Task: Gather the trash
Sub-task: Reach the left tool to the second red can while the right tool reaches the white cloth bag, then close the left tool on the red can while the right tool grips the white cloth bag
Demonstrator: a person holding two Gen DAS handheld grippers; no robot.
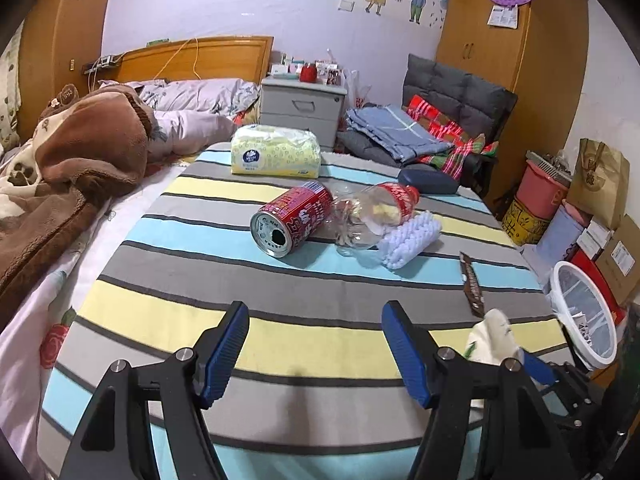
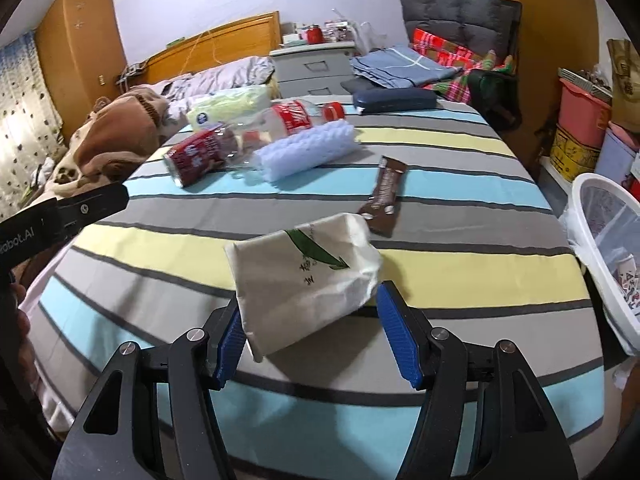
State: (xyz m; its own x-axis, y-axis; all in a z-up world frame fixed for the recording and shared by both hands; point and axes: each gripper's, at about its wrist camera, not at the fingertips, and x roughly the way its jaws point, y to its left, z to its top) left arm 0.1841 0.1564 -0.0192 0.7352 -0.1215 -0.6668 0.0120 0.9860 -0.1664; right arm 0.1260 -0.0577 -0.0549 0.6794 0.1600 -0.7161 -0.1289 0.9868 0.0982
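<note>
My left gripper (image 1: 316, 316) is open and empty, low over the striped bedspread (image 1: 280, 344). Beyond it lie a red can (image 1: 292, 216) on its side, a crushed clear bottle (image 1: 376, 212) with a red label, and a white foam sheet (image 1: 410, 240). A brown wrapper (image 2: 386, 196) lies further right. A white paper packet (image 2: 304, 288) sits between the fingers of my right gripper (image 2: 310, 304). Its left edge lies against the left pad (image 2: 232, 336), and the right pad stands just clear of it. The packet is not squeezed. The same packet (image 1: 494, 336) shows at the left view's lower right.
A white bin (image 2: 600, 248) with a liner stands off the bed's right side, litter inside. A tissue pack (image 1: 276, 156) and a dark blue case (image 1: 428, 180) lie at the far end. A brown blanket (image 1: 80, 160) is heaped on the left; boxes and tubs (image 1: 540, 196) crowd the right.
</note>
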